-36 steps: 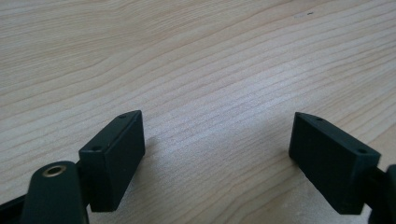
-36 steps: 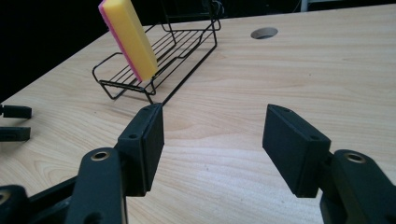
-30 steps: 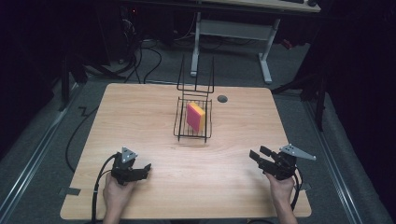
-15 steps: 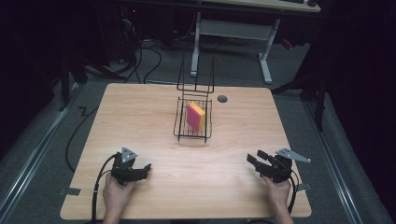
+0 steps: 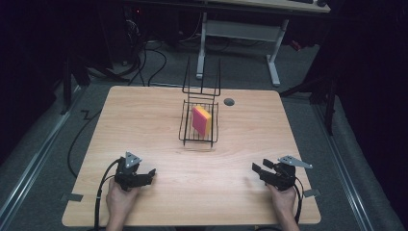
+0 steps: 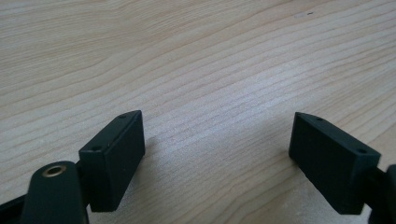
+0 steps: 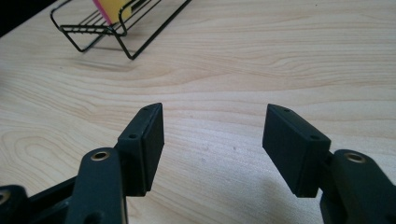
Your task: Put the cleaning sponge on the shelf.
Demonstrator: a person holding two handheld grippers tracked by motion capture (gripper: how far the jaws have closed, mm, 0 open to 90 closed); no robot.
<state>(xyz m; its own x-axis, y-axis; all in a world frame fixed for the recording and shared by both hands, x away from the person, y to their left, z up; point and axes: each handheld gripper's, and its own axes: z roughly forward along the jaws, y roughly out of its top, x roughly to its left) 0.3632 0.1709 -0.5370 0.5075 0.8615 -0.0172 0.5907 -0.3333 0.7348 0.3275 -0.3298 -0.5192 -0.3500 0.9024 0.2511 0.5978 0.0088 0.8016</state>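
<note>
Two grippers, my left (image 5: 150, 173) and right (image 5: 257, 169), rest low on the wooden tabletop (image 5: 144, 120), fingers spread wide, holding nothing. Well ahead between them, a pink-and-yellow sponge (image 5: 201, 120) stands upright in a black wire rack (image 5: 185, 132).

A black wire rack (image 5: 198, 122) is seen standing on the far middle of the worktop (image 5: 144, 120), with a tall wire back rising behind. A pink-and-yellow sponge (image 5: 201, 120) is held upright on edge inside it.
</note>
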